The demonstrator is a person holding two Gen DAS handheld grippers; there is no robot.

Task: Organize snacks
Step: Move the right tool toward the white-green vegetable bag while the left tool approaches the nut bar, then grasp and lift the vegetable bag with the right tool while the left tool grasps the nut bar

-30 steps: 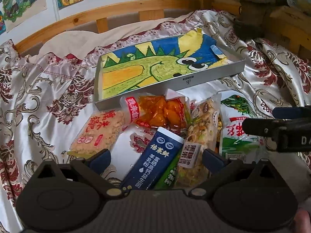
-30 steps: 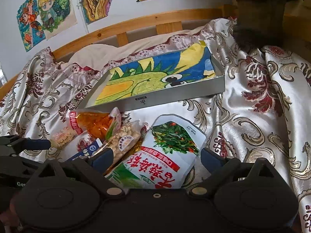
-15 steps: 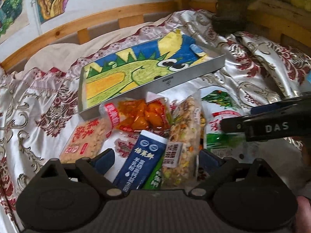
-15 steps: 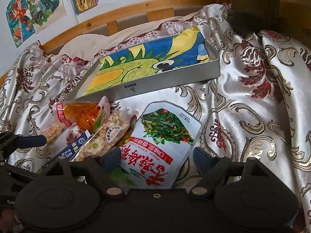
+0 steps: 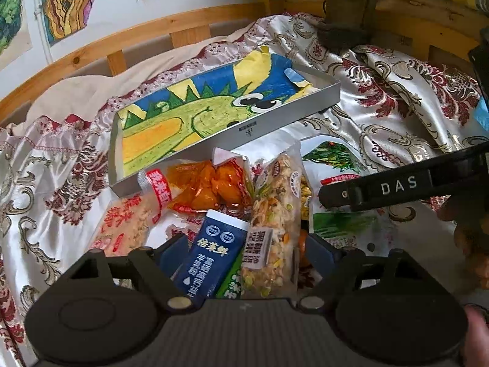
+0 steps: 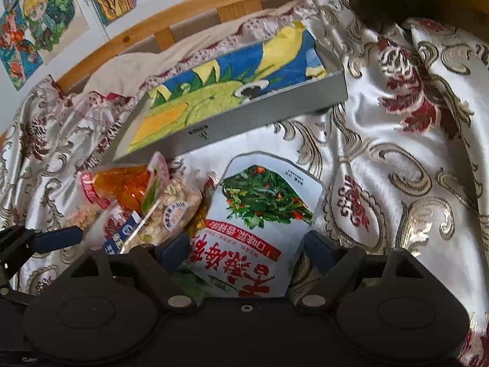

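Observation:
Several snack packs lie on the satin cloth in front of a grey tray point(image 5: 275, 119) lined with a green dragon drawing. My left gripper point(image 5: 244, 250) is open, low over a dark blue milk-powder pack point(image 5: 211, 260) and a clear nut-mix pack point(image 5: 272, 214). An orange snack bag point(image 5: 211, 183) and a pink rice-cracker pack point(image 5: 128, 223) lie beyond. My right gripper point(image 6: 244, 250) is open, its fingers either side of a white and green pickle pouch point(image 6: 259, 214), not closed on it. The tray point(image 6: 262, 116) holds no snacks.
A wooden bed rail point(image 5: 146, 33) and a wall with drawings run behind the tray. Folded satin cloth point(image 6: 412, 122) rises at the right. The right gripper's arm point(image 5: 397, 183) crosses the left wrist view; the left finger point(image 6: 55, 238) shows in the right view.
Both grippers have moved forward and lower towards the snacks. The packs and tray have not moved.

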